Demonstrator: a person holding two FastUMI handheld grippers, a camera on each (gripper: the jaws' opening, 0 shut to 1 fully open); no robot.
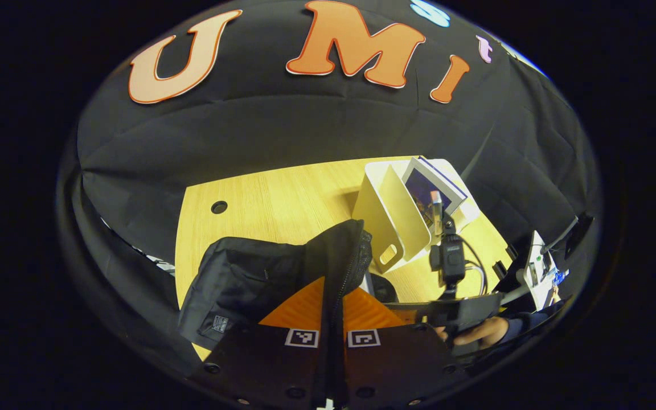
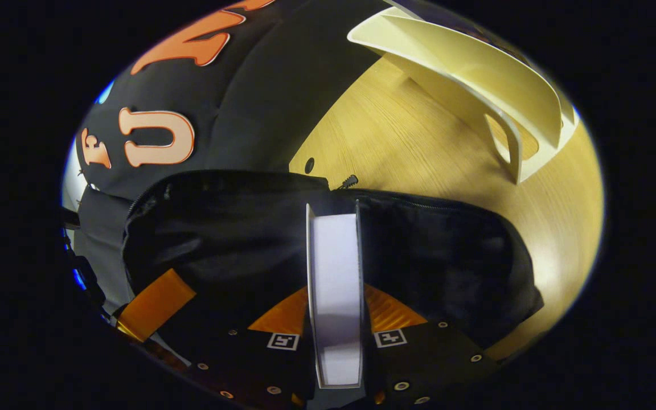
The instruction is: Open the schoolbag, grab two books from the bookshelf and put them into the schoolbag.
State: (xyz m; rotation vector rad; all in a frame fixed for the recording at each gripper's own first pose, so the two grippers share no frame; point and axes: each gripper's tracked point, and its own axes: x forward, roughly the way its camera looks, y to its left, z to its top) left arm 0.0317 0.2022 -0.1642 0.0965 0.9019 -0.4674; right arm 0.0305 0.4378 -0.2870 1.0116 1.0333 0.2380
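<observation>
Left gripper view, lower centre: your left gripper (image 1: 332, 319) is pinched on the black schoolbag's (image 1: 248, 279) zipper edge, which runs upward between its fingers. One cream bookshelf (image 1: 388, 219) stands at centre right on the desk (image 1: 282, 199), with books (image 1: 427, 191) upright inside; their number cannot be told. Your right gripper (image 1: 436, 213) shows just beside the bookshelf. Right gripper view, centre: your right gripper (image 2: 336, 324) clamps one white-edged book (image 2: 335, 285), long axis pointing away into the open schoolbag (image 2: 430, 256).
</observation>
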